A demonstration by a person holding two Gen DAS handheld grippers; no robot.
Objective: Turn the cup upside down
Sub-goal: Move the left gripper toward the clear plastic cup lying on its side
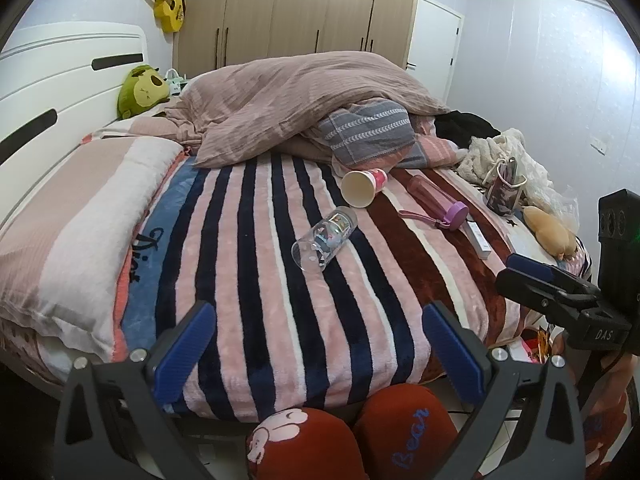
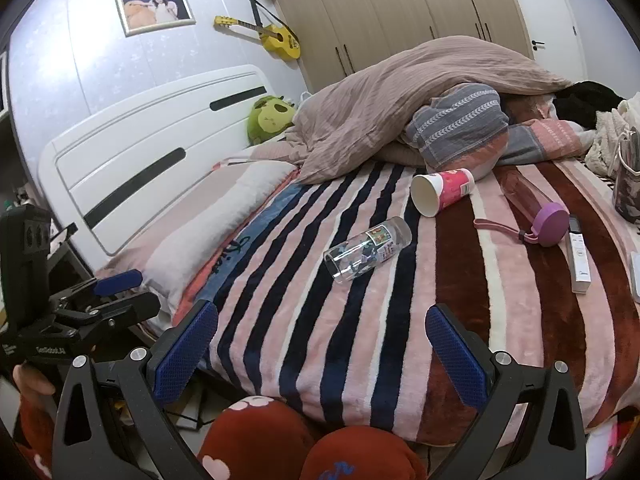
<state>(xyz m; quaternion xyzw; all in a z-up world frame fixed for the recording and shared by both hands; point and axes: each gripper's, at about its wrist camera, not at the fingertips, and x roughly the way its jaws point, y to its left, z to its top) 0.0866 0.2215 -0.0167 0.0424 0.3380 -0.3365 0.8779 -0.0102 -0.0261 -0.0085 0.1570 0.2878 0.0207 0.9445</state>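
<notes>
A pink paper cup (image 1: 365,187) lies on its side on the striped blanket, its white mouth facing me; it also shows in the right wrist view (image 2: 441,191). A clear glass cup with cartoon print (image 1: 325,239) lies on its side nearer me, also seen in the right wrist view (image 2: 368,249). My left gripper (image 1: 320,340) is open and empty above the bed's near edge, well short of both cups. My right gripper (image 2: 322,342) is open and empty, also at the near edge. Each gripper shows in the other's view: the right (image 1: 532,276), the left (image 2: 120,292).
A pink bottle with purple lid (image 2: 536,208) and a white remote (image 2: 579,256) lie right of the cups. A heaped duvet (image 1: 296,100) and pillows lie behind. A bag (image 1: 504,192) and a plush toy (image 1: 550,232) sit at the right. Red slippers (image 1: 352,436) are below.
</notes>
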